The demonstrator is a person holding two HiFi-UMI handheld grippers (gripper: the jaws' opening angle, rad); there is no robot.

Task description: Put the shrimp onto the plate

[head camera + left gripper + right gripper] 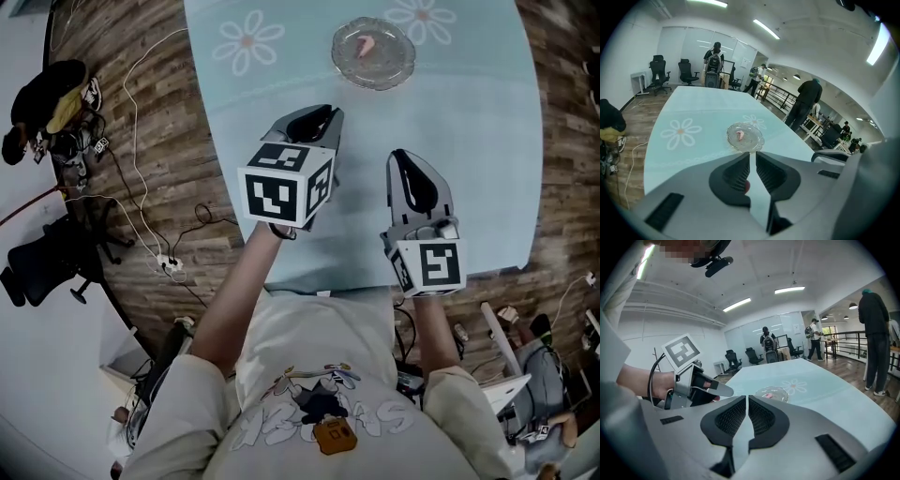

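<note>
The small pink shrimp [366, 44] is lying on the round clear glass plate [398, 66], a bit left of its middle. The plate sits on the pale blue table with white daisy prints [469, 141]. My left gripper [328, 111] hovers well short of the plate, on my side, with its jaws nearly together and just a thin slit between them. There's a tiny reddish spot [746, 186] deep in that gap, and I can't tell what it is. My right gripper [403, 155] is further from the plate, near the table edge, with its jaws pinched to a sliver and empty.
</note>
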